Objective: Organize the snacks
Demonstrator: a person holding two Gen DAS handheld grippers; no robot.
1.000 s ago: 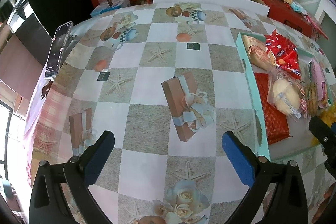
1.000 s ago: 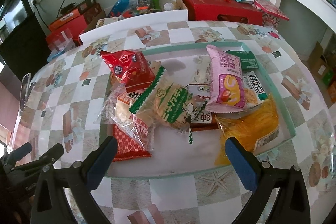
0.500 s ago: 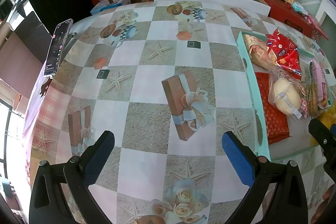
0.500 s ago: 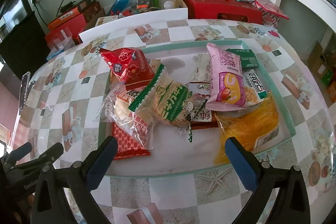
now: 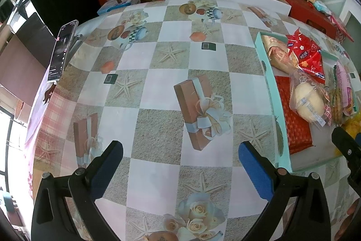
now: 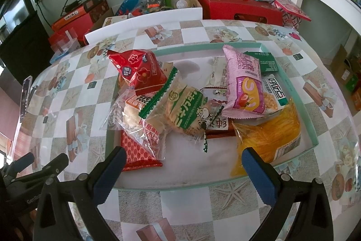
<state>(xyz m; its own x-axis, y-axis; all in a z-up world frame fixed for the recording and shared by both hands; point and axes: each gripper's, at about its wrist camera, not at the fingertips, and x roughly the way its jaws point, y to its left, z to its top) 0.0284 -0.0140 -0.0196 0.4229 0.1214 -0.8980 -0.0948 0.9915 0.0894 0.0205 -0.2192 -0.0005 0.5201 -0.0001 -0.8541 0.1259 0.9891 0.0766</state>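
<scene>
Presently both tongs stand released and empty, the left gripper [image 5: 180,164] over bare checkered tablecloth [image 5: 158,92] beside the teal tray [image 6: 312,128], the right gripper [image 6: 183,169] at the tray's near rim, where the snack packets [image 6: 187,110] lie heaped.

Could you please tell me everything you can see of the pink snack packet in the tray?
The pink snack packet is a sealed pillow-style bag of what looks like glossy plastic film, with crimped zigzag ends, white lettering and a picture of a rolled cake with a strawberry. It lies lengthwise and slightly propped in the teal tray, towards its right side. It rests on other packets: a white-and-green one, a dark green one behind it, and the yellow bag at its near end. Neither gripper touches it.
</scene>
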